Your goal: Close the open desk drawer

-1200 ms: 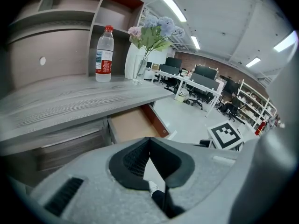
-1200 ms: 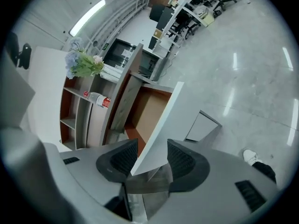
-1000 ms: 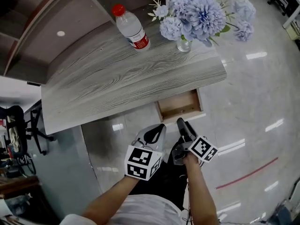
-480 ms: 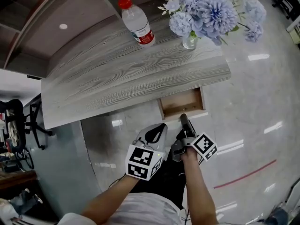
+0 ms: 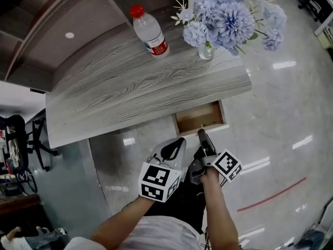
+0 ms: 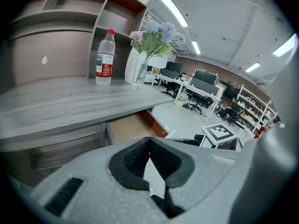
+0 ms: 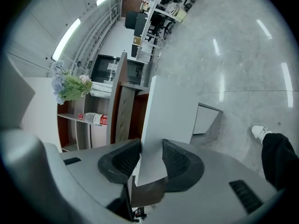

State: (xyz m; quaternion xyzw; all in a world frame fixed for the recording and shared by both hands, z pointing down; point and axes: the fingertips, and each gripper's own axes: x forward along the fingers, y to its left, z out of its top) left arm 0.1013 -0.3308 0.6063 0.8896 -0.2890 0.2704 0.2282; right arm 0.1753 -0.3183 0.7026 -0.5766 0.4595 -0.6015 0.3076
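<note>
One drawer [image 5: 199,117] is seen, pulled out under the right end of the desk [image 5: 130,87], inside bare. Two grippers are held just in front of it, side by side.

Right gripper [image 7: 150,155]: the jaws have just been closing. The drawer's white front panel [image 7: 166,111] is caught edge-on between them. Both pads appear laid against its faces, so the jaws are kept fairly wide by the panel. In the head view its tip is seen at the drawer's front edge.

Left gripper [image 6: 149,141]: the jaw tips are brought together and nothing is held. It is pointed toward the desk, clear of the drawer.

Two items are counted on the desk top: one water bottle [image 5: 150,32], red cap, upright, and one glass vase [image 5: 206,51] of blue flowers [image 5: 229,17]. They are set apart, both toward the back edge.
</note>
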